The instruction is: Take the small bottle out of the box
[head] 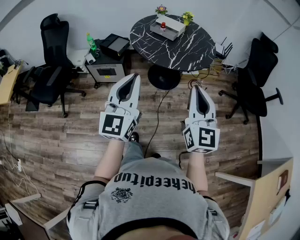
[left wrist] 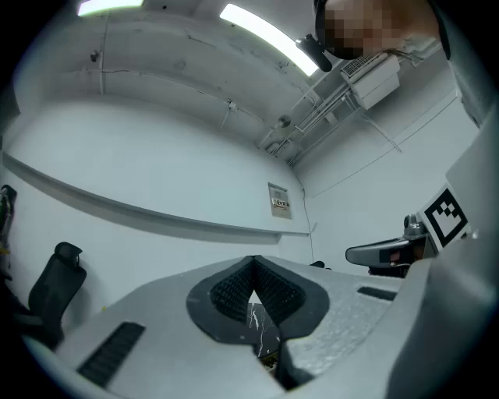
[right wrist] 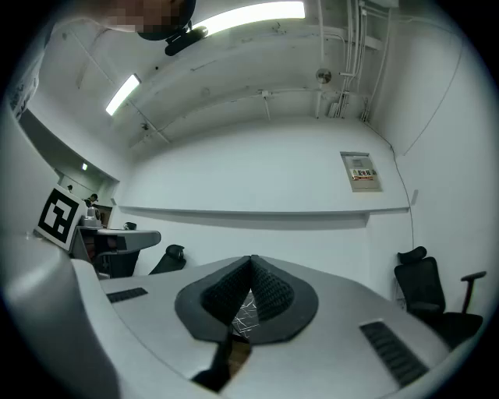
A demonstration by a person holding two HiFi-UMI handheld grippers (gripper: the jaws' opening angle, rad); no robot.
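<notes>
Across the room stands a round black marble table (head: 187,47) with a white box (head: 168,27) on it. A small red-capped bottle (head: 163,26) stands upright inside the box. Both grippers are held out at waist height, well short of the table and pointing toward it. The left gripper (head: 134,76) is shut and holds nothing; in its own view the left gripper (left wrist: 253,263) has its jaws meeting at the tip. The right gripper (head: 196,87) is also shut and holds nothing, and the right gripper (right wrist: 251,261) shows its jaws touching. A sliver of marble table (left wrist: 262,327) shows behind the left jaws.
Two small potted plants (head: 161,9) stand beside the box. A black office chair (head: 51,70) is at the left and another chair (head: 258,79) at the right. A low cabinet (head: 108,65) carries a printer and a green bottle (head: 92,43). A cable (head: 157,117) runs across the wooden floor.
</notes>
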